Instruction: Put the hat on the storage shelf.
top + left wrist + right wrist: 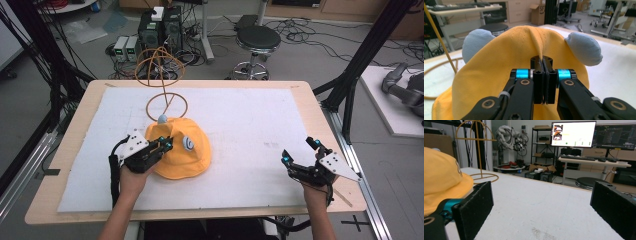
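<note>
the yellow hat lies on the white mat that covers the wooden table, left of the middle and close to the person's side. it has 2 pale blue ears and a small white patch on its crown, seen from the high view. the left gripper sits at the hat's left edge, and in the left gripper view its 2 black jaws are pressed together with a raised fold of yellow cloth pinched between the pads, so it has hold of the hat. the ears stand out on either side of that fold.

the right gripper rests well apart from the hat, over the mat near the table's right side. in the right gripper view its jaws stand wide apart with bare mat between them, holding nothing.

a tan wire stand with round loops rises from the mat just behind the hat. beyond the table a black stool stands on the floor.
</note>
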